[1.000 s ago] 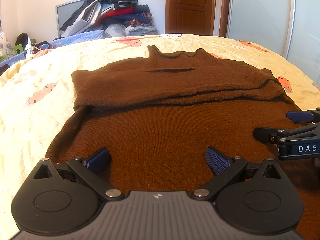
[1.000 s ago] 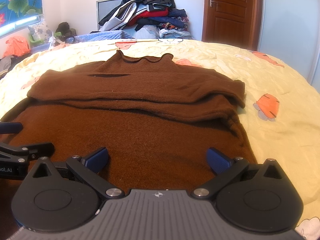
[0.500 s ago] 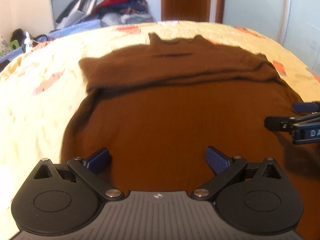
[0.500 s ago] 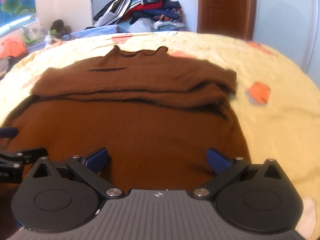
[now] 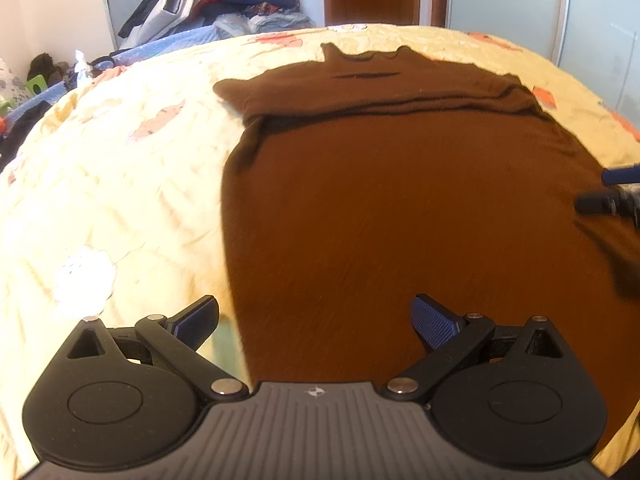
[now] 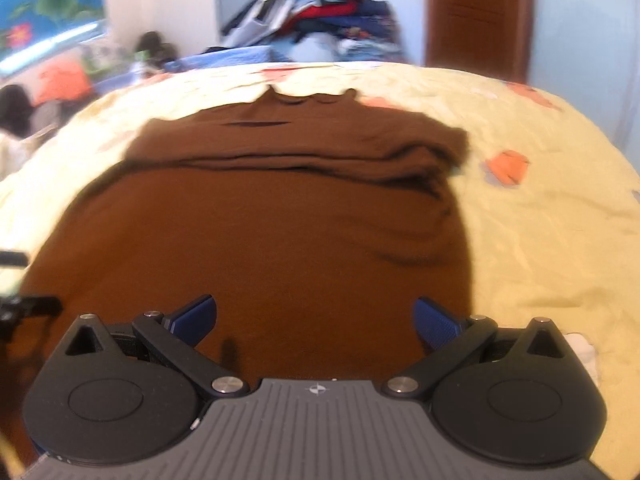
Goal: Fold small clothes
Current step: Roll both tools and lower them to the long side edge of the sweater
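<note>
On the bed (image 5: 100, 208), the brown sweater (image 5: 400, 208) lies ahead of each wide-open, empty hand-held gripper (image 5: 316, 320) (image 6: 316, 320).

Both views now sit closer over the brown sweater (image 5: 400, 208), whose lower body fills far more of each picture than 1 s ago. The left gripper (image 5: 314, 322) is now over the garment's left side edge: its left pad is over the yellow bedsheet (image 5: 112, 184) and its right pad over brown knit, where 1 s ago both were over knit. The right gripper (image 6: 314, 322) is nearer the sweater's right edge, and its view is now motion-blurred. In the left view the right gripper (image 5: 616, 192) sits farther to the picture's right edge, higher up, and shows less of itself.
</note>
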The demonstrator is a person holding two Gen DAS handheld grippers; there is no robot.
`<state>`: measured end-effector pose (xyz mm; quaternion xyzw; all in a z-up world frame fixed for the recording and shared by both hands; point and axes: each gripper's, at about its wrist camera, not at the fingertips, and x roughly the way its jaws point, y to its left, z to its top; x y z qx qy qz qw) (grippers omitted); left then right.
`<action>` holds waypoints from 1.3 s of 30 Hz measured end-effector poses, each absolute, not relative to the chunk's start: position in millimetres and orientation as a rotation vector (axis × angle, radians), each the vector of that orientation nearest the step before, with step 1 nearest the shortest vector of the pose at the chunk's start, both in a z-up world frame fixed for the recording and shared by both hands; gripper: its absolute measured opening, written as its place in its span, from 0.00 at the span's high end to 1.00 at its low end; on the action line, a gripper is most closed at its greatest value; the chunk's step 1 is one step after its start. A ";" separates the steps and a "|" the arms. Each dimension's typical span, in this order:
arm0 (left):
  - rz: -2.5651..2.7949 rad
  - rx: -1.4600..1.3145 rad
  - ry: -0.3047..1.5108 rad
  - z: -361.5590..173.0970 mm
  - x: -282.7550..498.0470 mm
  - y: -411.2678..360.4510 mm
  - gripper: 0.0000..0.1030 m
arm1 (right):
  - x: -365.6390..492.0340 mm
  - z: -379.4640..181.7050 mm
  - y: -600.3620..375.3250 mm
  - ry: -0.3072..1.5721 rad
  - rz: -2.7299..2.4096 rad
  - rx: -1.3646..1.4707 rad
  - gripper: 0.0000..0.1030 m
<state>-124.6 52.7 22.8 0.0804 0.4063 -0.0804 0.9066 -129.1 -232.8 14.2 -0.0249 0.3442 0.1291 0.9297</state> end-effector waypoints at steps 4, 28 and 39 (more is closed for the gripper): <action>-0.148 0.168 0.826 27.7 -137.7 64.4 0.00 | -151.9 -1.0 -227.8 0.712 0.314 -0.230 0.00; -0.478 -0.567 1.038 20.1 -144.3 151.8 0.00 | -179.7 10.6 -347.4 1.031 0.498 0.562 0.00; -0.607 -0.524 1.216 21.2 -178.9 175.4 0.00 | -199.0 6.8 -352.6 1.064 0.556 0.684 0.00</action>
